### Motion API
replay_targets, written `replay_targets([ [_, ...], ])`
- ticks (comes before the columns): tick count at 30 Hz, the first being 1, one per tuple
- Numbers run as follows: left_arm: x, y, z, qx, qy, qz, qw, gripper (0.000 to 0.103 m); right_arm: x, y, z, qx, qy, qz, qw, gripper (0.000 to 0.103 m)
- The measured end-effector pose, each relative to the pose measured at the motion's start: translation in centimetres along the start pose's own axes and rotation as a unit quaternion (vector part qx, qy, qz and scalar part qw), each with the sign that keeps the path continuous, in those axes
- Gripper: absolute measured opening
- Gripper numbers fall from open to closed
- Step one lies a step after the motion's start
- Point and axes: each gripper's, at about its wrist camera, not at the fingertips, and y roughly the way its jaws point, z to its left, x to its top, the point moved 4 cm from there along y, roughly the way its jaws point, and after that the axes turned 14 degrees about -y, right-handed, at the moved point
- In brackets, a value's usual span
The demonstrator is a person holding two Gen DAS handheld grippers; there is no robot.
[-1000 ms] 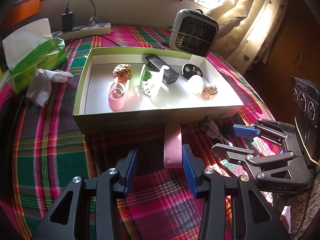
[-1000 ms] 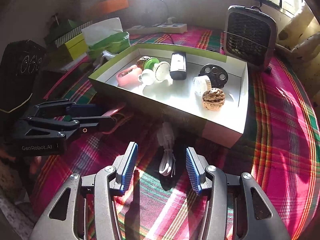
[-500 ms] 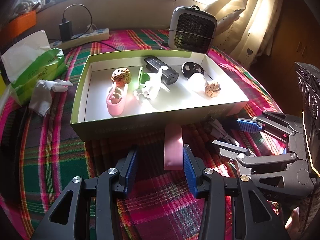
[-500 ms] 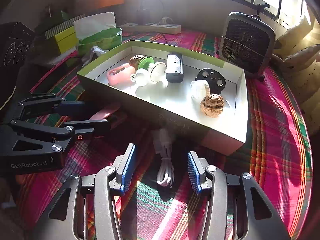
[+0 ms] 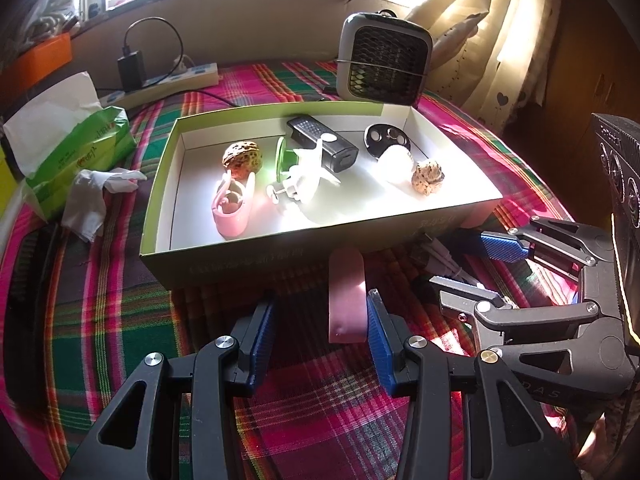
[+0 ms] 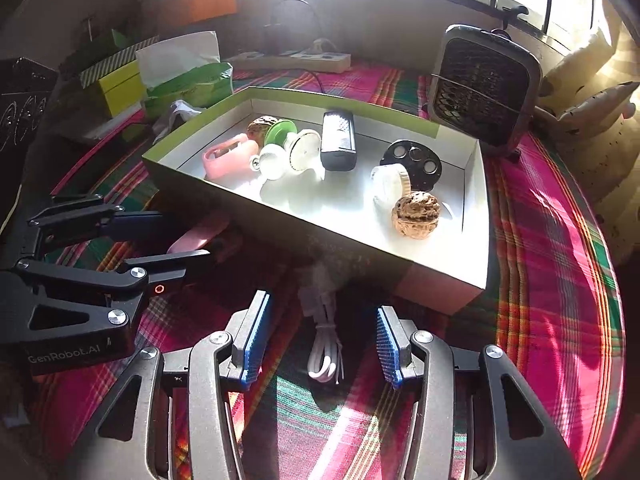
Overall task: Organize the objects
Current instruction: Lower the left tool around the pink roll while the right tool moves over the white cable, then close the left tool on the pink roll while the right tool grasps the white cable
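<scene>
Curtains (image 5: 508, 28) only in left view; both hand-held grippers (image 5: 320, 316) (image 6: 320, 340) open, empty.

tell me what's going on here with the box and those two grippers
A person is tidying small items into an open box on a plaid cloth, with a handheld gripper in each hand. The left gripper is open around a pink bar lying in front of the box. The right gripper is open around a bundled white cable, also outside the box. Neither is gripped yet. Two walnuts, a pink case and other small things already sit inside.
</scene>
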Motion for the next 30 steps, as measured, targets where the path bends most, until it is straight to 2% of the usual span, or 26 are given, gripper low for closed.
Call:
replay_targets([
  [4, -0.03, 0.02, -0.13, 0.008, 0.007, -0.002, 0.9999, 0.040, -0.01, 0.01, -0.05, -0.001, 0.001, 0.000, 1.000, 0.047],
  [8, 0.06, 0.04, 0.04, 0.020, 0.008, -0.004, 0.9998, 0.032, -0.03, -0.04, -0.19, -0.002, 0.004, -0.001, 1.000, 0.042],
  [16, 0.12, 0.00, 0.27, 0.023, 0.000, -0.003, 0.9997, 0.027, -0.11, -0.19, -0.24, -0.003, 0.005, -0.003, 1.000, 0.029],
  [19, 0.03, -0.06, 0.26, 0.024, -0.002, -0.003, 0.9997, 0.026, -0.15, -0.27, -0.18, -0.002, 0.004, -0.003, 1.000, 0.021],
  [30, -0.16, -0.28, 0.35, 0.020, -0.008, -0.003, 0.9998, 0.021, -0.60, -0.67, -0.09, 0.015, 0.022, -0.008, 1.000, 0.020],
])
